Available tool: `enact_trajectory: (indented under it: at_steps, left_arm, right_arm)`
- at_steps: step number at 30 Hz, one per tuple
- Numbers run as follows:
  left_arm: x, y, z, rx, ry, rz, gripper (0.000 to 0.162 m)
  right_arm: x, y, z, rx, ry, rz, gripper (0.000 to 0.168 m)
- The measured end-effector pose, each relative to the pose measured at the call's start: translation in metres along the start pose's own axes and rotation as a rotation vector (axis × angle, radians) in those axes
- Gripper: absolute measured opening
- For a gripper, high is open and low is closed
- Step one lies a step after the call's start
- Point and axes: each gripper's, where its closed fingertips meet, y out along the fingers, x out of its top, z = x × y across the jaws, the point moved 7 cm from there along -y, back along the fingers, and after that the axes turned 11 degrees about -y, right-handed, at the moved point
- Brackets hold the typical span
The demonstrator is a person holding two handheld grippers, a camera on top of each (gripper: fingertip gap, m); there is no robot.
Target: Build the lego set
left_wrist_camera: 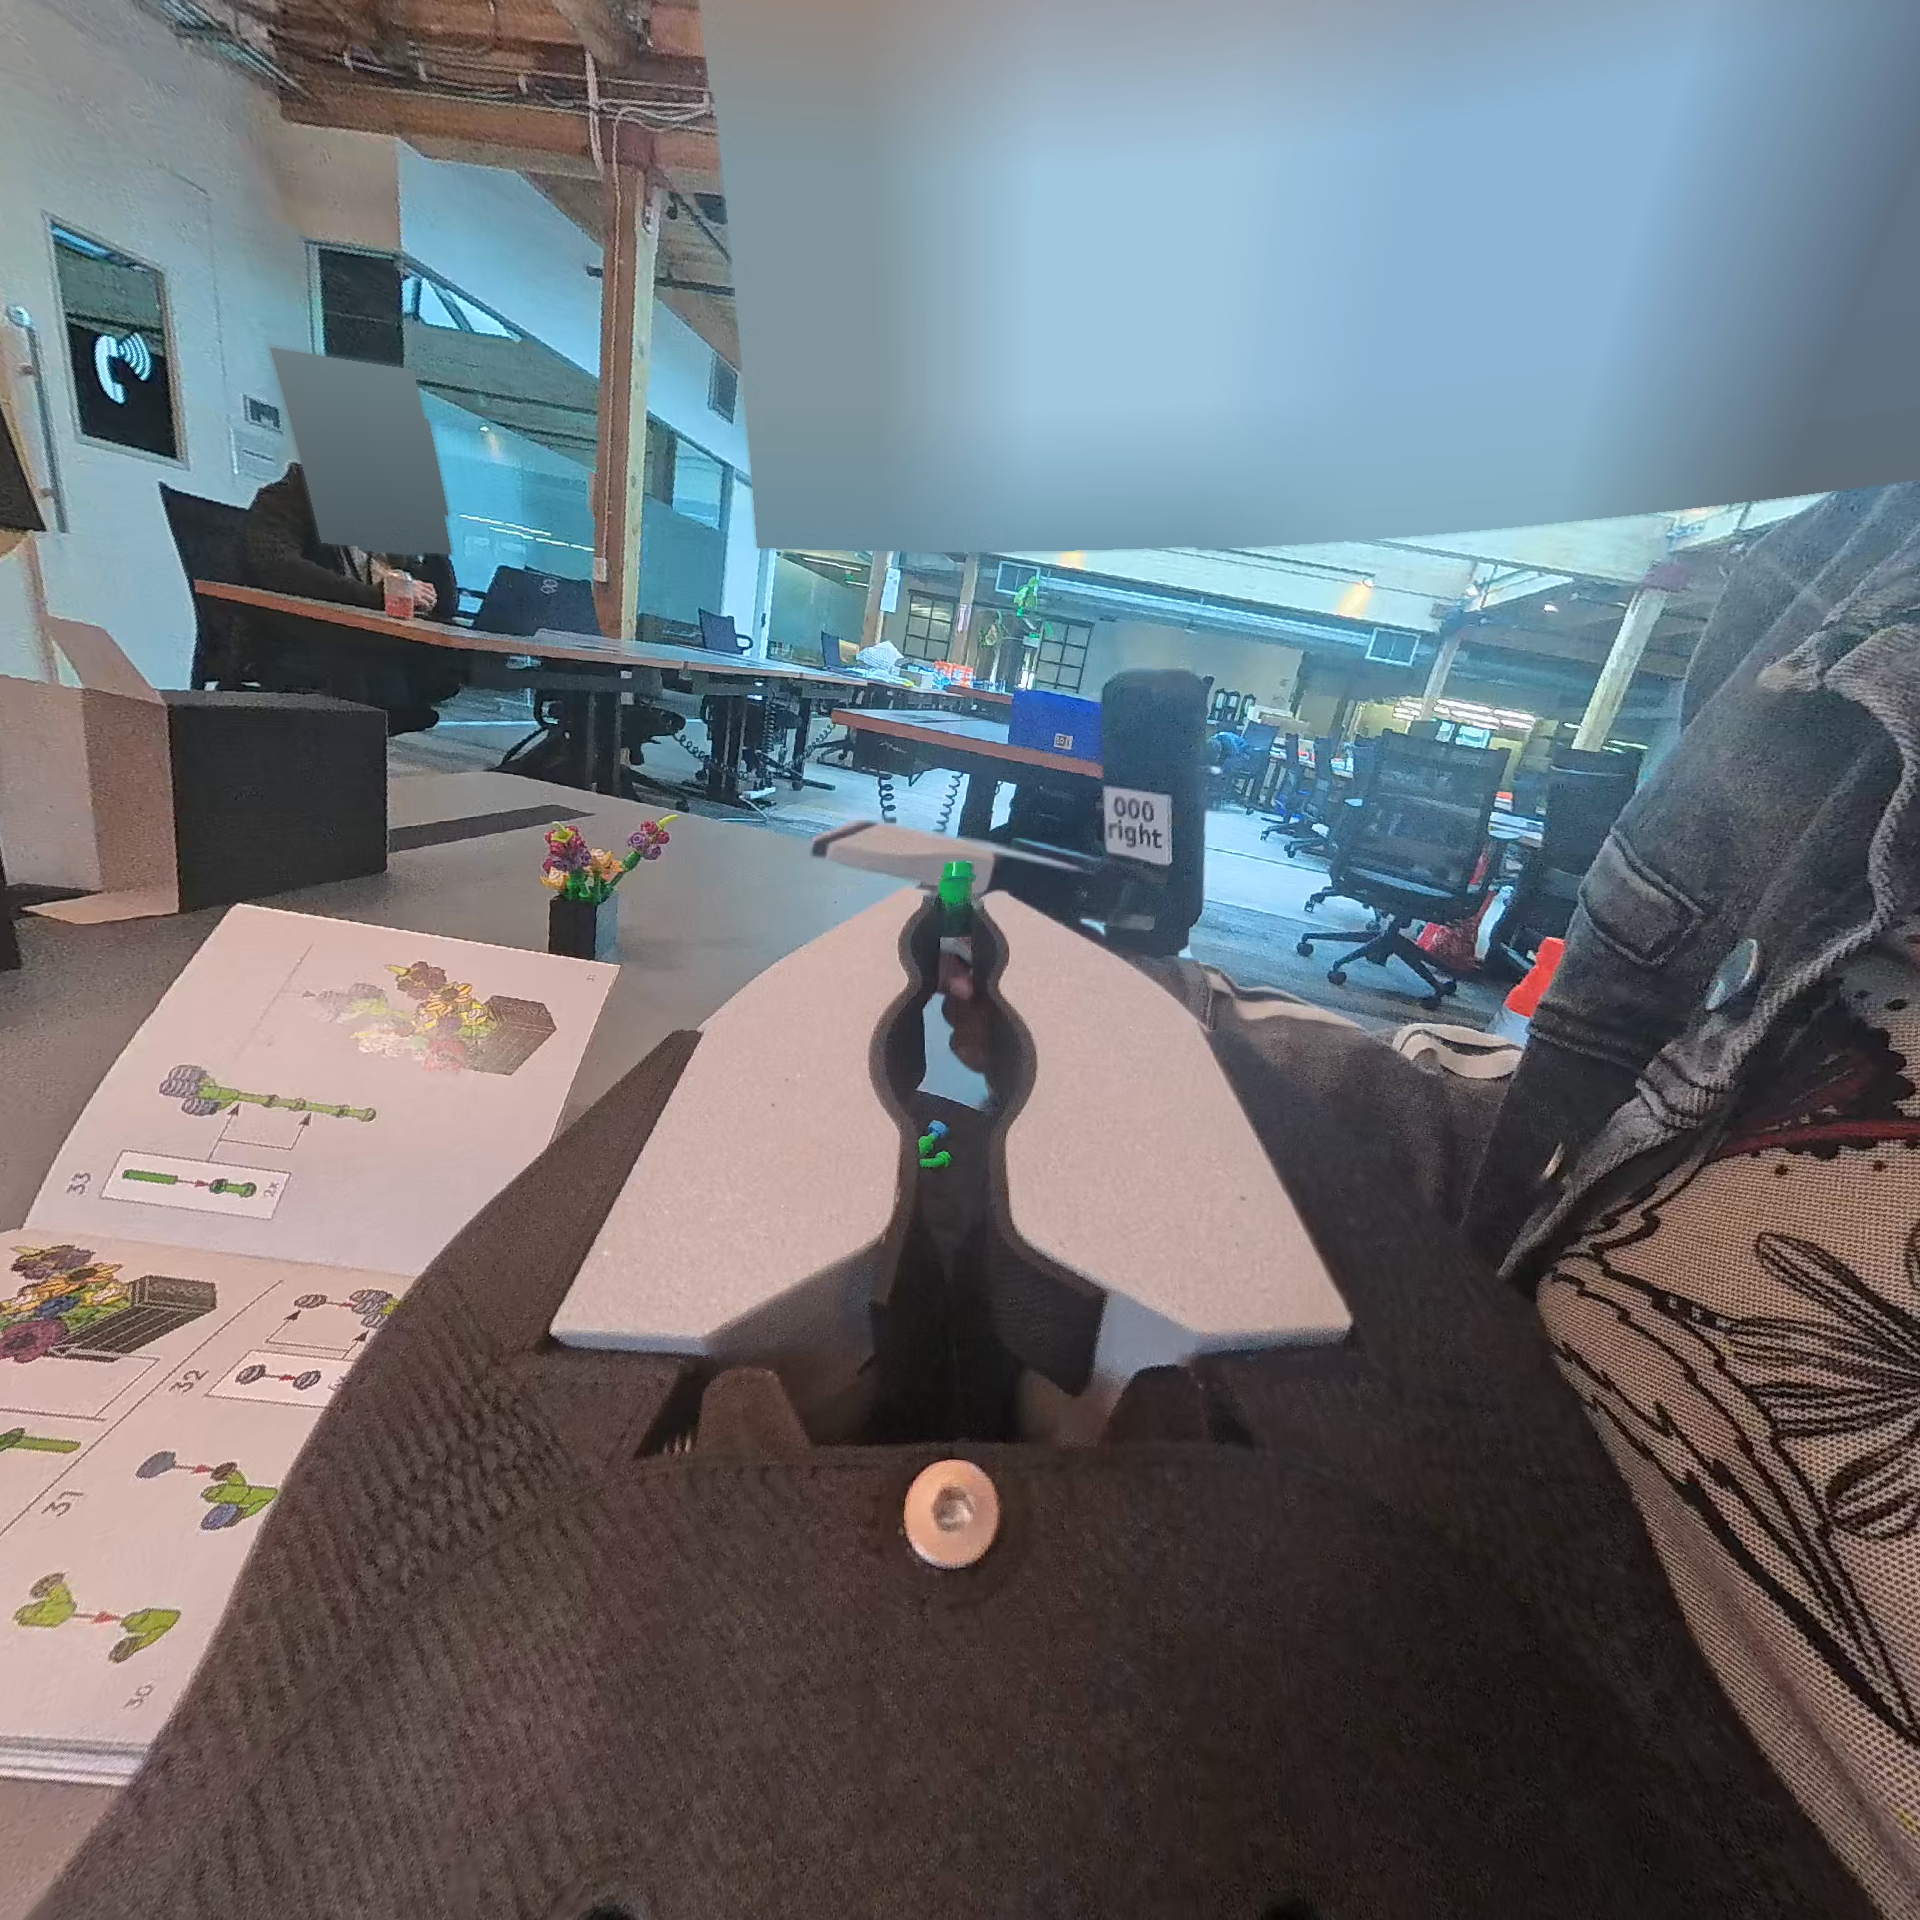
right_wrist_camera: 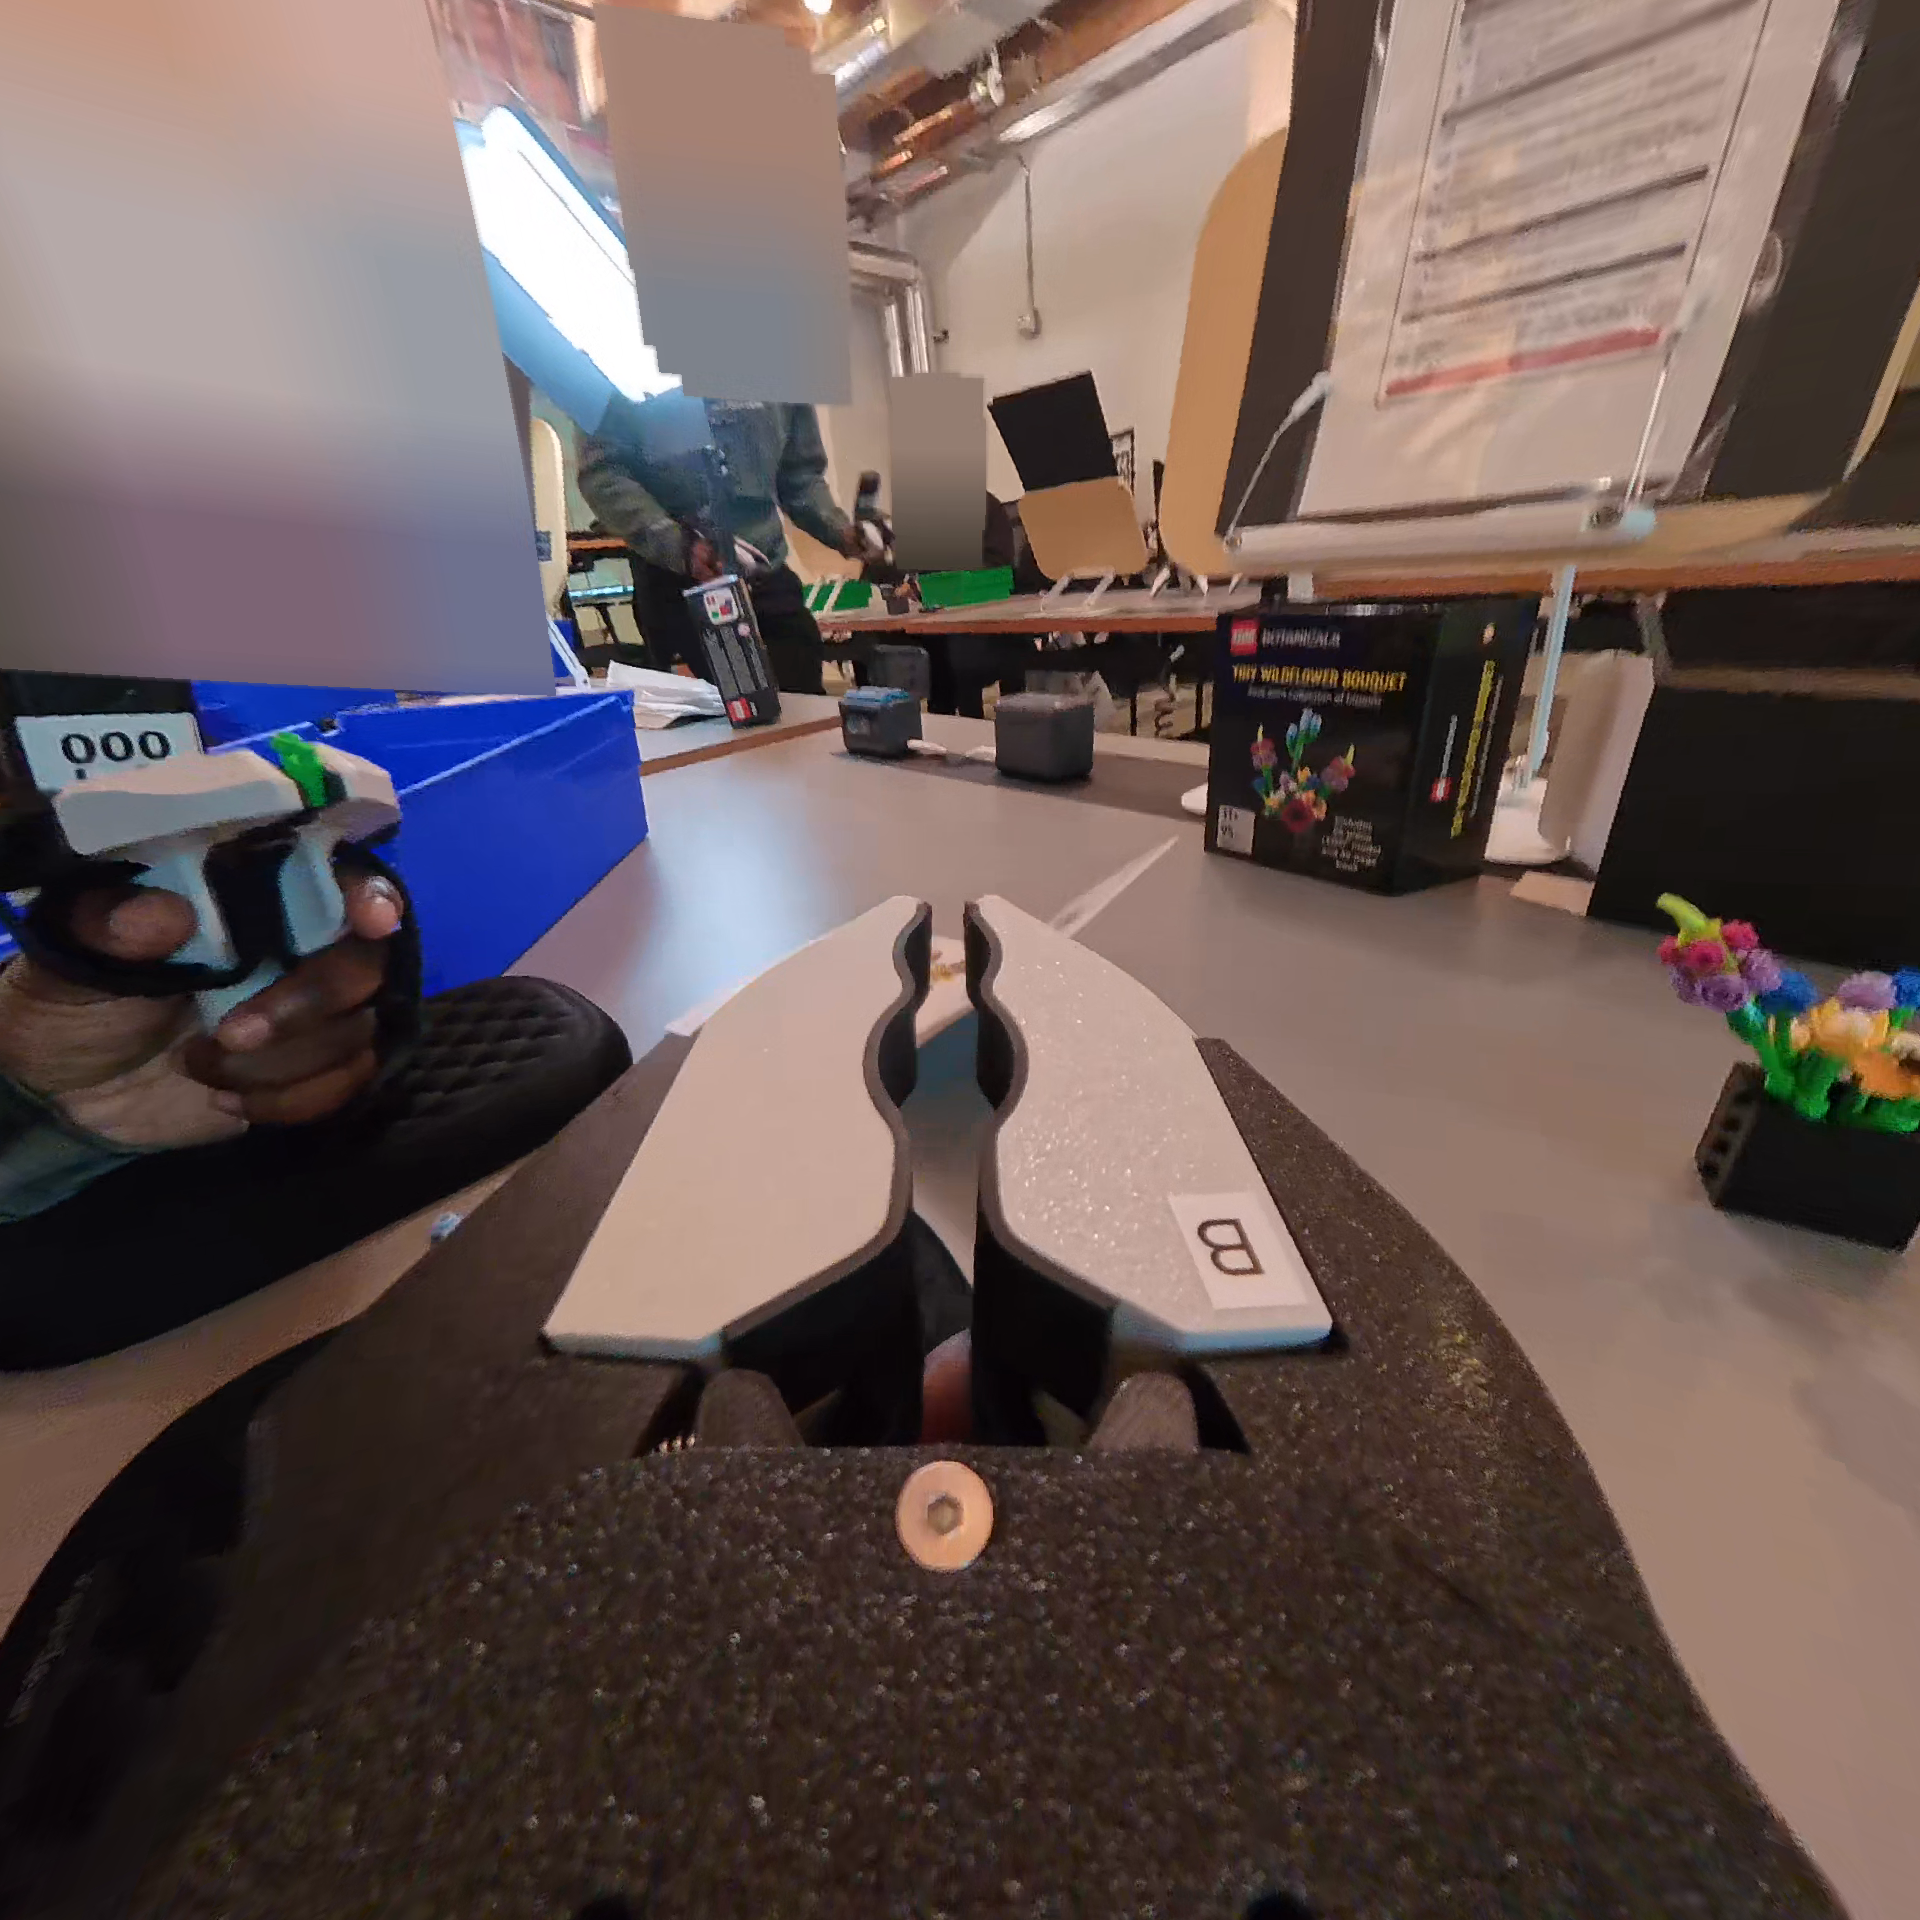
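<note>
An open instruction booklet [left_wrist_camera: 312, 1091] lies at the left of the grey table [left_wrist_camera: 727, 914], its pages showing a green stem assembly. Behind it stands the partly built flower bouquet [left_wrist_camera: 592, 873] in its black base. To the right, the left gripper [left_wrist_camera: 954, 914] is clenched on a small green stem piece [left_wrist_camera: 954, 896] at its fingertips, with the right gripper [right_wrist_camera: 945, 920] nearly closed and seemingly empty, a narrow gap between its tips. Loose green and blue bits [left_wrist_camera: 933, 1143] lie on the table below. The builder appears to be midway through a stem step; next, the right gripper would likely need to fetch a mating piece and line it up carefully. A blue bin [right_wrist_camera: 499, 790] and the black set box [right_wrist_camera: 1351, 748] sit farther back in an open-plan office with desks and chairs.
</note>
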Motion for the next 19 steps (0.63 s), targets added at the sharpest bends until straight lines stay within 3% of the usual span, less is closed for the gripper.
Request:
enact_trajectory:
  at_steps: [4,9,15,19]
  left_arm:
    - [0.0,0.0,0.0,0.001,-0.001,0.003,0.006]
    - [-0.001,0.001,-0.001,0.001,0.006,0.005,0.006]
    - [-0.001,0.001,-0.001,0.003,0.011,0.009,0.006]
    - [-0.001,0.001,-0.001,0.002,0.01,0.01,0.006]
  right_arm:
    - [0.013,0.0,0.003,0.011,-0.039,-0.016,0.005]
    - [-0.007,-0.002,0.001,-0.02,0.01,0.03,0.004]
    - [0.018,-0.005,0.002,-0.012,-0.028,-0.031,0.005]
    - [0.001,-0.004,0.002,-0.024,-0.005,0.017,0.005]
